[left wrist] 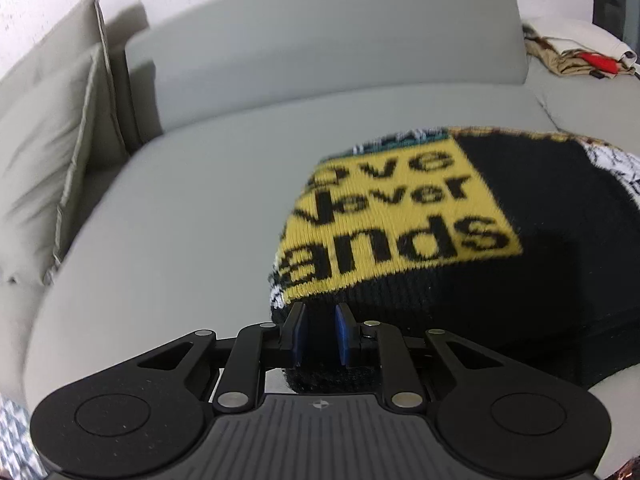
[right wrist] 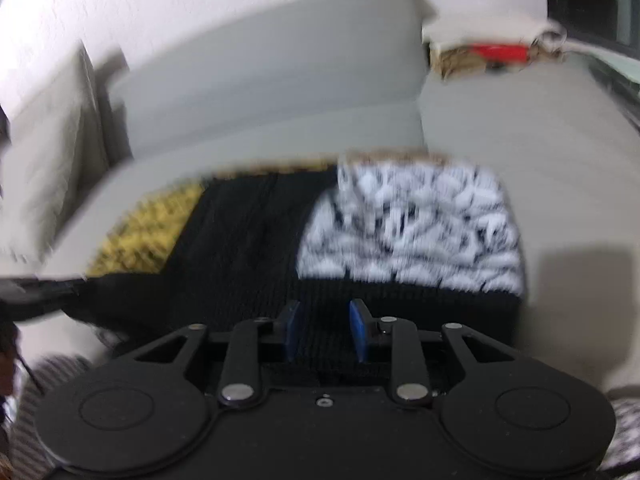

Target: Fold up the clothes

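Here, a knitted sweater [left wrist: 460, 240] lies folded into a thick block on the seat of a grey sofa [left wrist: 180, 220], with the near black ribbed hem toward both cameras. In the left wrist view, the left gripper [left wrist: 320, 330] has its blue-padded fingers [left wrist: 298, 336] set close together with the black hem edge between them, so it appears to be pinching that fabric. This view is fairly sharp and shows what the other does not: a yellow panel on the sweater with black lettering, partly readable as "ever" and "ands", beside a black panel. It also shows a beige cushion [left wrist: 52, 152] standing against the sofa's far left end and a small heap of clothes [left wrist: 576, 56], tan, white and red, on the sofa to the far right. The right wrist view is heavily motion-blurred. It shows the right gripper [right wrist: 324, 330] with its blue fingers [right wrist: 358, 330] spread somewhat wider, black hem fabric lying between them; whether they actually press on it cannot be told. Only this view shows the sweater's white panel with a black crackle pattern in full, on the right side of the folded block, next to the black middle strip and a blurred corner of the yellow.
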